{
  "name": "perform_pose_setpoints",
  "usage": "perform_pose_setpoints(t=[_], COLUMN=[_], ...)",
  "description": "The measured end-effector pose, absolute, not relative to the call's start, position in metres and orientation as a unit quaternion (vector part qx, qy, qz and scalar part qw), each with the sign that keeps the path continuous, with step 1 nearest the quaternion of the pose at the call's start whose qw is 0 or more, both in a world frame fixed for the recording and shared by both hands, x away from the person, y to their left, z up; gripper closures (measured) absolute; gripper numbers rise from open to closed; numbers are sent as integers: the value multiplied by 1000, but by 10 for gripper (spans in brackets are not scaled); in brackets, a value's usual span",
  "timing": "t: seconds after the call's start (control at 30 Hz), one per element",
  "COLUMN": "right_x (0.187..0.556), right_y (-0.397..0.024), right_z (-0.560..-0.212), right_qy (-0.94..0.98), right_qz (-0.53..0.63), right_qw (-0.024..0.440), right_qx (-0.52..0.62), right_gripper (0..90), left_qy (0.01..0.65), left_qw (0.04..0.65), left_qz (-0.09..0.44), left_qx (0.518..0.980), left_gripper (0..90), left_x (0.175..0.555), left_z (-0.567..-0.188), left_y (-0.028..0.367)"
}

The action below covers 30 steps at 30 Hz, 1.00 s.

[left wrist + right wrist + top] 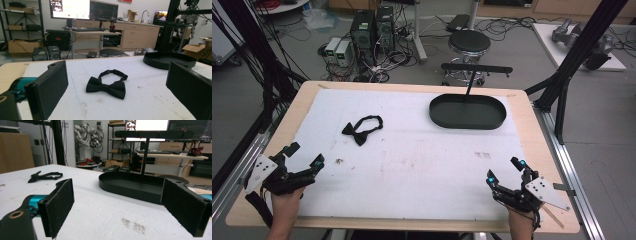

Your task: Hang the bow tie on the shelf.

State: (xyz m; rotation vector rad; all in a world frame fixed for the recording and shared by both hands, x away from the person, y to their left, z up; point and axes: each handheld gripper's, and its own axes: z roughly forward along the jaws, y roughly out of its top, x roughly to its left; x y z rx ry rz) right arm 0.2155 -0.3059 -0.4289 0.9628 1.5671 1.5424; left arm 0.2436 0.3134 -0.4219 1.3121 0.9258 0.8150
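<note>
High view: your desk is white-topped in a cluttered lab — bow tie lies diagonally; both hand-held grippers gape wide.

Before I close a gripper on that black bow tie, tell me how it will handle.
The bow tie looks like soft fabric lying flat on the white mat, so it will probably sag and dangle when lifted. Its thin neck strap curls in a loose loop, so it may trail or snag. It seems light and unlikely to roll or tip.
</note>
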Motion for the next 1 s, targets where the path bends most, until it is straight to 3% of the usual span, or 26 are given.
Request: perform_pose_setpoints(t=[0.33,0.7,0.83,1.0], right_x=[214,214,215,215], right_y=[-305,-304,-301,-300], right_z=[-429,-428,-428,-425], right_qy=[607,605,611,611], right_qz=[603,610,610,617], right_qw=[359,349,347,344], right_qx=[373,373,366,357], right_gripper=[109,109,109,109], left_qy=[400,364,341,337], left_qw=[640,607,598,577], left_qz=[329,283,282,267], left_qx=[567,647,668,694], left_gripper=[45,45,89,217], left_x=[247,254,257,282], left_z=[-421,-405,-391,-383], left_y=[315,300,294,285])
